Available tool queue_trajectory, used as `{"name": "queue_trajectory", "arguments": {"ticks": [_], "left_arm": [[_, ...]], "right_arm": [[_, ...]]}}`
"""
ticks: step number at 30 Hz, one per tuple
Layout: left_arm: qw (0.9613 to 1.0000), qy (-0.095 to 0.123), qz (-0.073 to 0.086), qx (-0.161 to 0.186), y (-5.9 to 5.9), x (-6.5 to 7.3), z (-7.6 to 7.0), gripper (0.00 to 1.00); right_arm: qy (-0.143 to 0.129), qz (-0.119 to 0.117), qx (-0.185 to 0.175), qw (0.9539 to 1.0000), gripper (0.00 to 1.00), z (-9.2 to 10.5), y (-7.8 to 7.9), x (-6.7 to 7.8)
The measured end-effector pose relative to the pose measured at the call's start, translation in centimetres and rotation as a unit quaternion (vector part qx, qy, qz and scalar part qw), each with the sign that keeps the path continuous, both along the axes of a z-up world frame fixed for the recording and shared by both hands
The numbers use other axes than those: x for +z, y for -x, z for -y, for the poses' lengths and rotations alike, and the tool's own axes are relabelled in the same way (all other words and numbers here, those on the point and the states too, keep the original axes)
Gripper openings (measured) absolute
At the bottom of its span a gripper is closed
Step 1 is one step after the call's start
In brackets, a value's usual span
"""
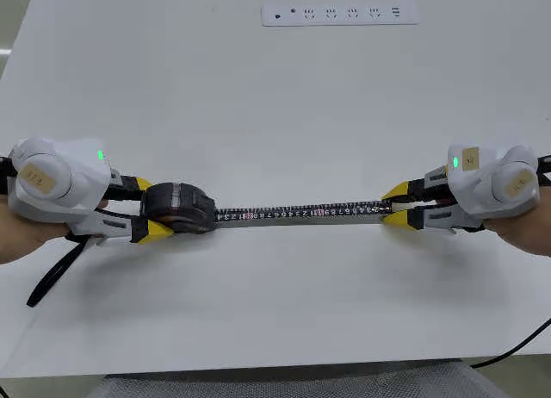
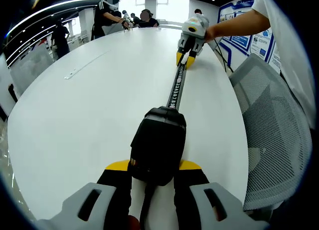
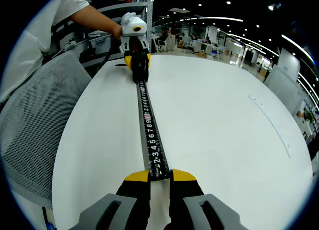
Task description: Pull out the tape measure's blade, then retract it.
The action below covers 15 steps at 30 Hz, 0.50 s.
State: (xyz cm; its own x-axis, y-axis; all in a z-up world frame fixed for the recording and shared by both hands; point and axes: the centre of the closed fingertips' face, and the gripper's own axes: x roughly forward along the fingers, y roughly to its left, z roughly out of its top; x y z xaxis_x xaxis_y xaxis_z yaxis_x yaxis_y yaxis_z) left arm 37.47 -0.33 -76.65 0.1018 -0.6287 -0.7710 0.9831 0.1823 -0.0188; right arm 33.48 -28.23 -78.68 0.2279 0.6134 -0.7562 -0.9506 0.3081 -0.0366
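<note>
A black tape measure lies on a white table, its case clamped in the left gripper. Its blade stretches flat across to the right gripper, whose jaws pinch the tip. A power strip sits at the table's far edge.

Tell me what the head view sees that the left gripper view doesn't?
The head view adds a green light glowing on the left claw's white body and a black cable at the near edge of the white table. The left gripper view adds people across the room and blue posters on a wall. Both share the black tape measure held in the left claw, its blade stretched over the table, and the right claw pinching the blade's tip.
</note>
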Motion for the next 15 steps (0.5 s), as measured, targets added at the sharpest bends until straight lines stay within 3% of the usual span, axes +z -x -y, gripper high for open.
{"name": "queue_trajectory", "arguments": {"ticks": [8,10,15], "left_arm": [[0.9999,-0.002,-0.002,0.012,-0.17,-0.03,-0.11,0.28],[0.9999,-0.004,-0.001,0.014,-0.18,0.02,-0.20,0.29],[0.9996,-0.003,-0.002,0.027,-0.35,0.29,-0.77,0.35]], "right_arm": [[0.003,-0.020,-0.024,0.9995,0.12,0.06,0.01,-0.01],[-0.008,-0.033,-0.036,0.9988,0.18,-0.36,0.12,0.20],[-0.005,-0.028,-0.038,0.9989,0.21,-0.63,-0.20,0.22]]}}
